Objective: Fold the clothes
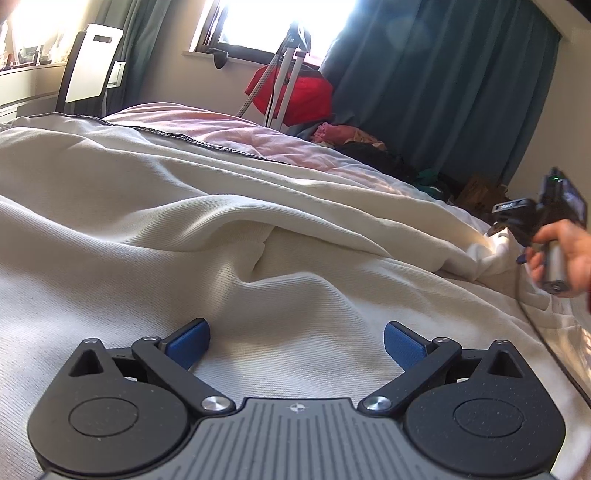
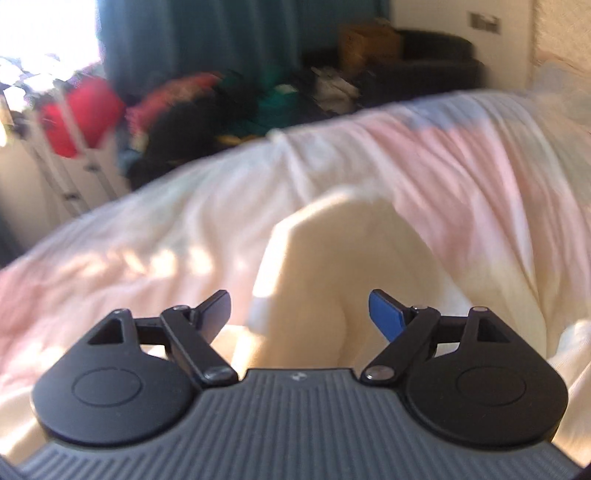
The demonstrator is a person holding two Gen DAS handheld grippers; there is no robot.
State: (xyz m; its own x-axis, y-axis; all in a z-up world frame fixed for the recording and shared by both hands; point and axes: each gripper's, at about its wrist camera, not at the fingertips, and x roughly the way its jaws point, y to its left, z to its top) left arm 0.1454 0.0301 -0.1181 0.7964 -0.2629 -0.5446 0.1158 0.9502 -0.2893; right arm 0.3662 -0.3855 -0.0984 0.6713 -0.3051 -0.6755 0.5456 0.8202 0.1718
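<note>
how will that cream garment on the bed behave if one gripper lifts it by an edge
The cream garment lies in soft rolling folds, so it would probably drape and sag rather than hold shape. Its ribbed knit looks fairly thick, so likely weighty for cloth and not slippery against the blue pads. The open left gripper may drag neighbouring folds along.

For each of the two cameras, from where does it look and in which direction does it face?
Left wrist: sits on the left gripper, low over the cream garment, facing across the bed to the window; the person's right hand shows at its right edge.
Right wrist: sits on the right gripper, blurred, facing a raised cream fold and the pink bedding.
Shared: cream garment, teal curtain, red bag.
</note>
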